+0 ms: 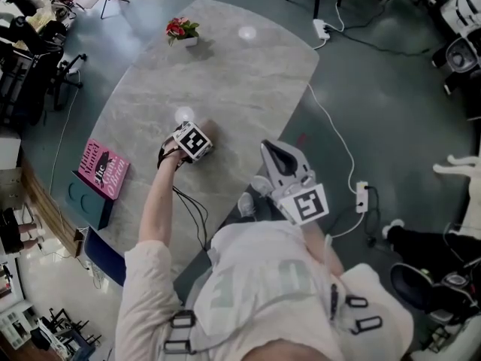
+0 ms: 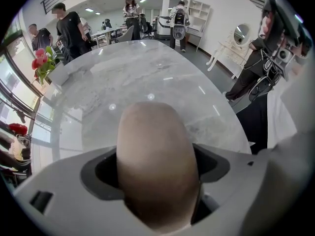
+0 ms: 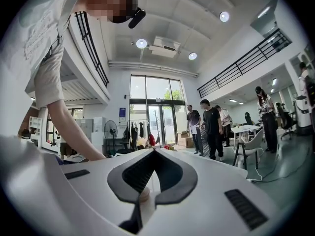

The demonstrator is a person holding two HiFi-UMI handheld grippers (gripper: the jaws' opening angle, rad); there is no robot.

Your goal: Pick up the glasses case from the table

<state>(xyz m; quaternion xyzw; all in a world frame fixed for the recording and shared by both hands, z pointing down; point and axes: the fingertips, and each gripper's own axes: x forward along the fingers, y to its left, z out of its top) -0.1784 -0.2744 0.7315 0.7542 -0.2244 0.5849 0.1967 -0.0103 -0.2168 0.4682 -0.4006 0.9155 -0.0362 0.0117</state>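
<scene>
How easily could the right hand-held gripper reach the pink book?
Probably not easily: the right hand-held gripper hangs by the table's edge, and the left arm lies between it and the pink book.

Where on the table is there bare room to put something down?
The widest bare patch lies between the flowers and the left tongs, which grip the glasses case. Another bare strip runs along the right edge of the table. It is busier by the pink book at the left edge and around the tongs.

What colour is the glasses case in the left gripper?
Plain tan-brown glasses case, no pattern, clearest in the left gripper view.
</scene>
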